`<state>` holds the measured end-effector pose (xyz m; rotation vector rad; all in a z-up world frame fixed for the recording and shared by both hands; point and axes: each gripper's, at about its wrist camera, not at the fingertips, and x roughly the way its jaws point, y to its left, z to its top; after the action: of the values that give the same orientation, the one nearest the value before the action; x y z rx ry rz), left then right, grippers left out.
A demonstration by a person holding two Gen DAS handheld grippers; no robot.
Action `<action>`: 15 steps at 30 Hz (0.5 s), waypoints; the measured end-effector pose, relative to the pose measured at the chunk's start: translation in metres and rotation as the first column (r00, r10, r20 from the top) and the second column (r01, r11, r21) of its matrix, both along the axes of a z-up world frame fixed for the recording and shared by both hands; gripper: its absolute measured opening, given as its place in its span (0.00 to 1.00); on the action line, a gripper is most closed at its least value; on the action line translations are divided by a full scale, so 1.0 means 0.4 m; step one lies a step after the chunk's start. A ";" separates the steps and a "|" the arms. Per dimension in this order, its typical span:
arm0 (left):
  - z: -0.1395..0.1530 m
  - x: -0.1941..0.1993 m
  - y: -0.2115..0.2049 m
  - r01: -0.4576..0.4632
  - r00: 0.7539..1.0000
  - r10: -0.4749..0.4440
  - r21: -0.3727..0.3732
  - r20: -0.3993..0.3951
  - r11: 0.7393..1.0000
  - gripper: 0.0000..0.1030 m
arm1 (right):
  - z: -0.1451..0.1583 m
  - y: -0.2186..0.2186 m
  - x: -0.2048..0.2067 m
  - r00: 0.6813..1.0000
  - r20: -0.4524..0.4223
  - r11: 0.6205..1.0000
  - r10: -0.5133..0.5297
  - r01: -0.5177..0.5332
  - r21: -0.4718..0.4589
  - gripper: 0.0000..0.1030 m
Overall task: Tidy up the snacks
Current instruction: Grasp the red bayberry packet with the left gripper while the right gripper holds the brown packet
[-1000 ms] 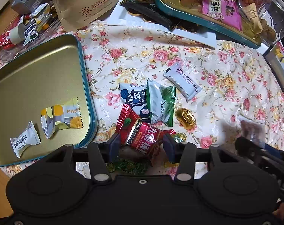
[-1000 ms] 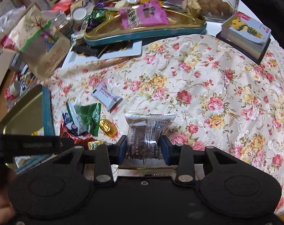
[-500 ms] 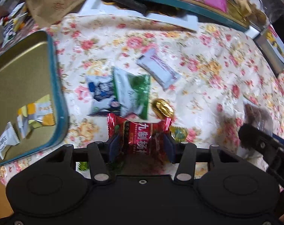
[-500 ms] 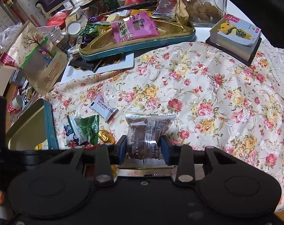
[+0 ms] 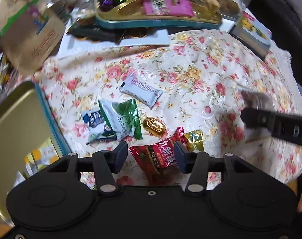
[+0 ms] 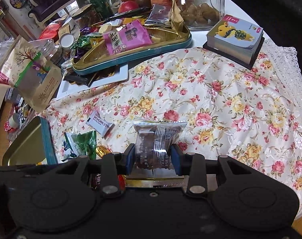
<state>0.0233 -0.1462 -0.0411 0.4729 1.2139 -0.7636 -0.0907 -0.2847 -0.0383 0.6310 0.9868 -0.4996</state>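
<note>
Holding between wide jaws of left hand-held gripper (image 5: 151, 157): red candy packet (image 5: 158, 156), now tilted, right pad touching, left pad standing off, grip unsure; a second ago square between both pads. Clamped, unchanged, in right hand-held gripper (image 6: 153, 160): clear-wrapped brown snack (image 6: 158, 142), off the floral cloth (image 6: 220, 103). Pending: gold tin tray (image 5: 15, 123) at left, likely destination.
</note>
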 end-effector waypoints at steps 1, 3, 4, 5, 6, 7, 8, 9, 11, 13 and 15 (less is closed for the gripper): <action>-0.002 -0.006 0.000 0.039 0.999 -0.039 0.005 0.017 0.999 0.55 | 0.003 -0.002 -0.002 1.000 0.003 1.000 -0.003 0.003 0.003 0.38; -0.012 -0.025 0.000 0.115 0.992 -0.116 0.028 0.057 0.993 0.55 | 0.006 -0.005 -0.006 1.000 0.006 1.000 -0.007 0.007 0.008 0.38; -0.017 -0.033 0.001 0.145 0.987 -0.147 0.030 0.072 0.989 0.55 | 0.008 -0.007 -0.009 1.000 0.008 1.000 -0.011 0.011 0.010 0.38; -0.020 -0.041 0.002 0.175 0.981 -0.177 0.029 0.080 0.984 0.55 | 0.010 -0.009 -0.012 1.000 0.010 1.000 -0.015 0.015 0.010 0.38; -0.024 -0.048 0.001 0.213 0.973 -0.214 0.022 0.083 0.977 0.55 | 0.012 -0.011 -0.016 1.000 0.013 1.000 -0.019 0.019 0.011 0.38; -0.029 -0.055 -0.002 0.258 0.962 -0.259 0.015 0.086 0.966 0.55 | 0.014 -0.013 -0.019 1.000 0.015 1.000 -0.022 0.022 0.012 0.38; -0.034 -0.062 -0.005 0.307 0.947 -0.306 0.010 0.098 0.952 0.55 | 0.017 -0.016 -0.024 0.999 0.018 1.000 -0.027 0.027 0.014 0.38; -0.035 -0.071 -0.005 0.347 0.931 -0.346 0.009 0.119 0.938 0.55 | 0.019 -0.019 -0.028 0.999 0.021 0.999 -0.032 0.032 0.017 0.38; -0.042 -0.076 -0.005 0.401 0.907 -0.398 0.006 0.135 0.916 0.55 | 0.023 -0.027 -0.037 0.999 0.027 0.999 -0.044 0.044 0.022 0.38; -0.045 -0.072 -0.005 0.411 0.904 -0.408 -0.001 0.132 0.911 0.55 | 0.028 -0.034 -0.043 0.998 0.031 0.998 -0.056 0.056 0.025 0.38; -0.049 -0.068 -0.007 0.419 0.900 -0.416 0.003 0.128 0.908 0.55 | 0.031 -0.040 -0.046 0.997 0.034 0.998 -0.064 0.063 0.024 0.38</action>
<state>-0.0041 -0.1492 -0.0607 0.7656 0.9924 -1.0966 -0.1092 -0.3006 -0.0259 0.6916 0.9426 -0.5321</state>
